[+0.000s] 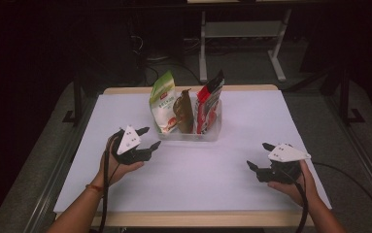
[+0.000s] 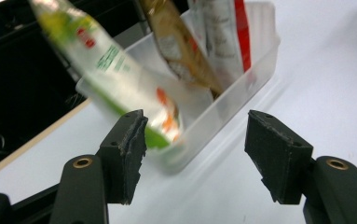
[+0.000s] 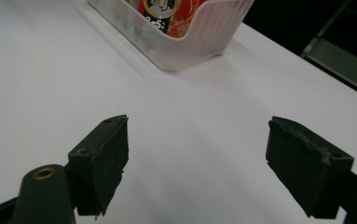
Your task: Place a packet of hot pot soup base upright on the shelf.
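In the high view, the left gripper (image 1: 143, 138) is hovering just beside the clear plastic bin (image 1: 211, 130), with its jaws spread and nothing between them. Three snack packets are standing upright in the bin: a green and white packet (image 1: 162, 102) at the left, a brown packet (image 1: 184, 111) in the middle and a red packet (image 1: 208, 104) at the right. The bin is probably holding them on edge so that a claw can take one from above. The right gripper (image 1: 260, 156) is resting low near the right edge of the table, well apart from the bin, also with spread jaws and empty; I judge it is waiting.

In the left gripper view, the jaws are standing wide apart and are framing the near corner of the bin (image 2: 232, 100). The green and white packet (image 2: 115, 77) is leaning out toward the left jaw, so it seems to be the thing this hand is aiming at.

In the right gripper view, the jaws are open over the bare white table cover (image 3: 45, 84), and the bin (image 3: 204, 37) with the red packet (image 3: 167, 16) is lying farther ahead.

The white table cover (image 1: 251, 111) is smooth and plain, on a table with a wooden edge. The room around is dark, with a grey floor and white desk legs (image 1: 277, 63) behind.
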{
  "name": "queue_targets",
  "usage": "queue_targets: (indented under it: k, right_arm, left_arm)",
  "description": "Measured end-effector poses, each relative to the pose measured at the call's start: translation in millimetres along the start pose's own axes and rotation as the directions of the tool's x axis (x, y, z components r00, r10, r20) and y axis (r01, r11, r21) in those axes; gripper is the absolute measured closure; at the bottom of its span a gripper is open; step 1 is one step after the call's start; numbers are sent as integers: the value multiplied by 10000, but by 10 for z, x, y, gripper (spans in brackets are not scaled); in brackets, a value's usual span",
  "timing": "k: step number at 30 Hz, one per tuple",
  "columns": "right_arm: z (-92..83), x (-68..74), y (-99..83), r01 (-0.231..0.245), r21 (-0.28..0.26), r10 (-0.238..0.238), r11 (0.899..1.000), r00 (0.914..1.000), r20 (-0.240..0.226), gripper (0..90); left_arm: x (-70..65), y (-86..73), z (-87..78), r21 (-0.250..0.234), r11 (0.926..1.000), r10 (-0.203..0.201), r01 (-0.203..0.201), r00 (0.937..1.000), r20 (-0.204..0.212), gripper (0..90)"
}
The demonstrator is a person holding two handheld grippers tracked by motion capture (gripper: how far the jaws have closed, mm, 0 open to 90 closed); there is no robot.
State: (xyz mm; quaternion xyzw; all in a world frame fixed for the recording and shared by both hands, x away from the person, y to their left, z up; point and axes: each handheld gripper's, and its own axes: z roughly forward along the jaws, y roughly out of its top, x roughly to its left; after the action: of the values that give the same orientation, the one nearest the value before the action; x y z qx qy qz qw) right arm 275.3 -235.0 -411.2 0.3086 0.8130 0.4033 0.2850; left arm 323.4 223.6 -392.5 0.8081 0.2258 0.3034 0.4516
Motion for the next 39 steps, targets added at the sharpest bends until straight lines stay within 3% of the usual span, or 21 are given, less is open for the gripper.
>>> queue_targets:
  k: [15, 21, 23, 29, 39]
  right_arm:
    - [-44, -24, 48, 406, 152, -410, 9991, 9987, 295, 204]
    - [-116, -82, -10, 370, 89, -373, 9993, 9986, 374, 206]
    - [-135, -84, -32, 406, 45, -408, 9992, 9980, 484, 205]
    - [-158, -83, -123, 395, -86, -390, 9992, 9982, 445, 202]
    - [-234, -108, -317, -170, -370, 186, 9992, 9989, 436, 201]
  left_arm:
    - [114, -430, -392, 671, 9976, -171, 184, 9996, -202, 258]
    - [174, -605, -596, 724, 9961, -492, 503, 9986, -170, 237]
    - [195, -668, -675, 638, 9946, -813, 823, 9965, -191, 233]
    - [233, -823, -833, 666, 9902, -1205, 1231, 9919, -413, 228]
    - [316, -1048, -1042, 500, 9788, -1947, 1987, 9779, -763, 227]
